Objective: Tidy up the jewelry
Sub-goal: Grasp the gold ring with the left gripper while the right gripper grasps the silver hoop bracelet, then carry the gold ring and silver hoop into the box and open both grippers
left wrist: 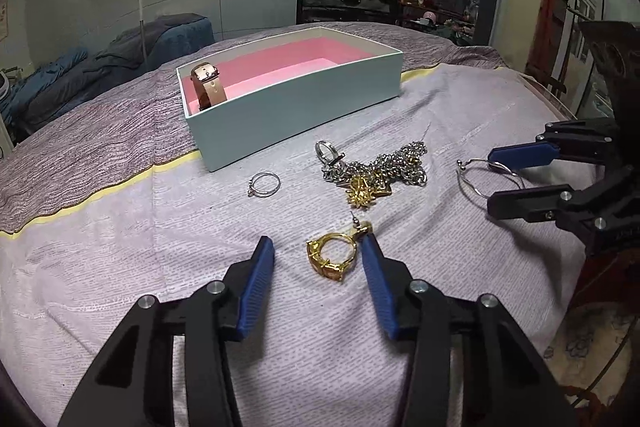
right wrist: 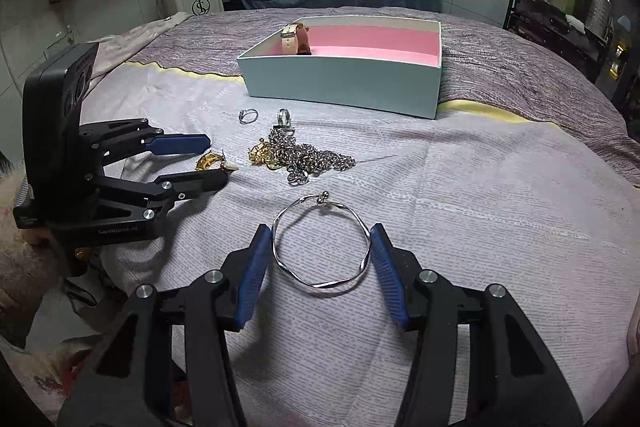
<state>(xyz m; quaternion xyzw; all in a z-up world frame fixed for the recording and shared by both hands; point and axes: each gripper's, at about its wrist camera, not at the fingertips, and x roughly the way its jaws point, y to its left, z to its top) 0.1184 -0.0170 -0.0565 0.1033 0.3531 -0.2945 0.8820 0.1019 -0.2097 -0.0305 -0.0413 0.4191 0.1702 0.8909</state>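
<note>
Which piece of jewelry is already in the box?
Only the rose-gold watch, standing at the left end of the pale blue box on its pink lining. The rings, chain pile, gold earring and silver bangle lie outside on the cloth.

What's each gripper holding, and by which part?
Right gripper pinches the silver bangle across its two sides. Left gripper holds nothing: the gold earring lies between its open jaws.

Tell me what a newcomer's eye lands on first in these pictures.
First, the pale blue box with its pink lining at the far side of the bedspread, a watch standing in its left end. Next, the loose jewelry in front of it: a silver chain heap and a small silver ring. Nearest, the left tool straddles a gold earring, and the right tool brackets a silver bangle.
</note>
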